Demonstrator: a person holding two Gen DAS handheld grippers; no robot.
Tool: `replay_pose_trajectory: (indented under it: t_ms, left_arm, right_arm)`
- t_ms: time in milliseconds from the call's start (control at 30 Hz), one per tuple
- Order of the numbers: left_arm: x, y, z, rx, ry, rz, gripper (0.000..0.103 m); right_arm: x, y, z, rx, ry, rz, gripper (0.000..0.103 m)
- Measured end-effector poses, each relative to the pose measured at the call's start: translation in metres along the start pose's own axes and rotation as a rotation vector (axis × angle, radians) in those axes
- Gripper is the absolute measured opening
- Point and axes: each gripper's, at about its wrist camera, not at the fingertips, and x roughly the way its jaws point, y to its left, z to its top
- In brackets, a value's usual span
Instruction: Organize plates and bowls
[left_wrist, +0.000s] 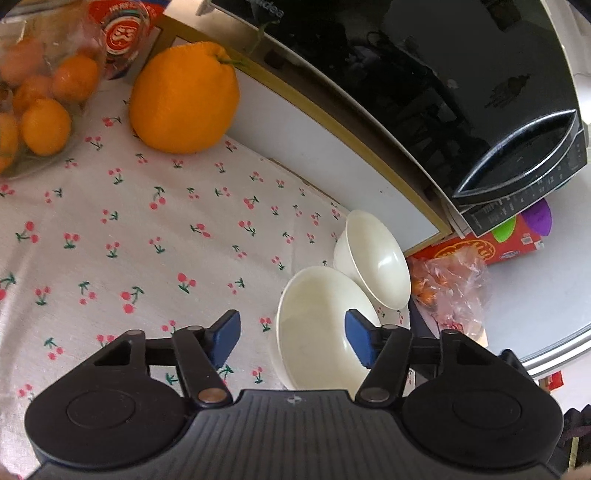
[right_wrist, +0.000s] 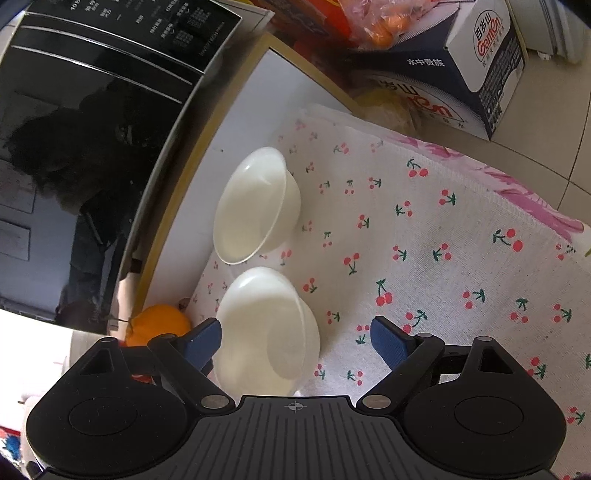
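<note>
Starting out, we are holding both grippers, left (left_wrist: 291, 341) and right (right_wrist: 295, 341), jaws apart and empty; two bowls (right_wrist: 258, 206) (right_wrist: 267, 328) are sitting side by side, unstacked.

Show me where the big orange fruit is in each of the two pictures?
Left wrist view: the big orange sits upper left on the cherry cloth.
Right wrist view: the orange peeks out lower left, behind the gripper finger.
Shared landmark: the black microwave.
</note>
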Motion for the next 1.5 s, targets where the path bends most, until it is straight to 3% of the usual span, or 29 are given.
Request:
replay_pose_trajectory:
  t_ms: [233,400,833,1000,1500]
  left_arm:
    - [0.004,0.003,-0.004,0.003,0.007,-0.013,0.037]
    - [0.005,0.004,-0.004,0.013,0.013,-0.001,0.024]
    - [0.012,0.003,-0.007,0.036,0.026,0.034,0.013]
    - [0.011,0.0,-0.007,0.062,0.021,0.048,0.01]
    - [0.002,-0.012,-0.01,0.121,0.039,0.061,0.008]
  right_arm:
    - [0.003,-0.003,-0.003,0.013,-0.011,0.008,0.058]
    - [0.004,-0.004,-0.003,0.019,-0.014,0.02,0.045]
    - [0.009,-0.004,-0.007,0.018,0.003,0.022,0.016]
    - [0.008,-0.005,-0.007,0.013,0.007,0.021,0.011]
    - [-0.014,0.007,-0.005,-0.042,0.007,0.013,0.011]
